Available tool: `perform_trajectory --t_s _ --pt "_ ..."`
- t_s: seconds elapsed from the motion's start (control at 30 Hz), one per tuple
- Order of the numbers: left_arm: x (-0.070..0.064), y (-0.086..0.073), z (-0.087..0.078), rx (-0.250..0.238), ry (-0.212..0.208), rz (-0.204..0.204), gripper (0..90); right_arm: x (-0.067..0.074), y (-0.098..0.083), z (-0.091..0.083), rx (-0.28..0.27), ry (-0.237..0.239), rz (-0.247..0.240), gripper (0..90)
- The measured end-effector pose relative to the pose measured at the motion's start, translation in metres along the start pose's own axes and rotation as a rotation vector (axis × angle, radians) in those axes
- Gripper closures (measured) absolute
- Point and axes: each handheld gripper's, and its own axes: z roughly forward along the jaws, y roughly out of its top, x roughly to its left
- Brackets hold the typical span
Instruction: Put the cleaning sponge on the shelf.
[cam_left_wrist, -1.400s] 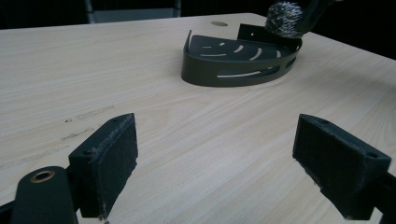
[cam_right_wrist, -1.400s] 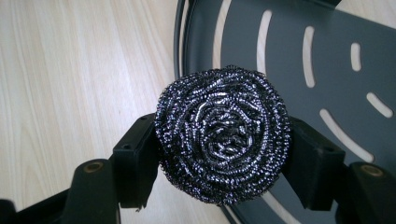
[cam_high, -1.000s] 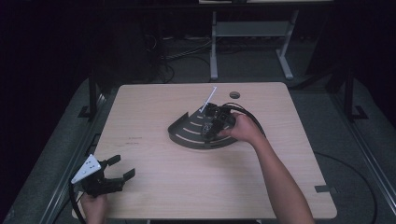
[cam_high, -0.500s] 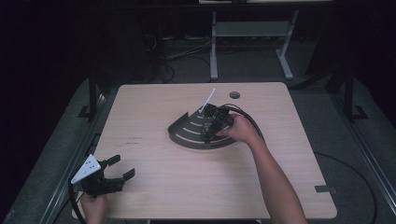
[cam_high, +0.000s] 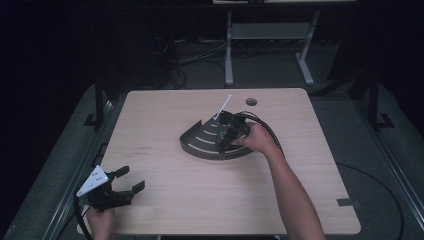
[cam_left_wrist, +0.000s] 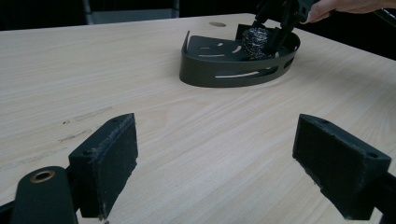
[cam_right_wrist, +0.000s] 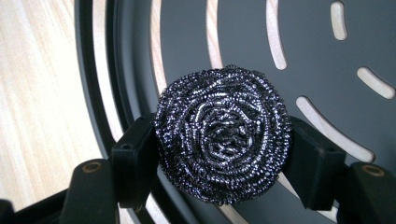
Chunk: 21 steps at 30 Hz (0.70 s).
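I'm holding the scourer (cam_right_wrist: 223, 140) in the right tongs (cam_right_wrist: 219, 161) over the rack (cam_high: 200, 145); left tongs (cam_high: 120, 186) idling wide, well apart at the counter (cam_high: 200, 200) edge.

No text, label, brand or number can be read anywhere.

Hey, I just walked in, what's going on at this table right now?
A person is working at a wooden table with handheld tongs in each hand. The right tongs are clamped on a steel wool scouring ball, holding it over the slotted floor of a dark curved shelf tray in the middle of the table. The left tongs sit open near the table's front left corner, holding nothing and aimed across the table toward the tray.
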Motion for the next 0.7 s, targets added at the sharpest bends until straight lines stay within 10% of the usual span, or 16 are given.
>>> perform_trajectory --t_s 0.7 --pt "0.0 0.0 0.0 -0.002 0.002 -0.002 13.3 -0.006 -0.005 0.013 0.007 -0.01 0.03 31.9"
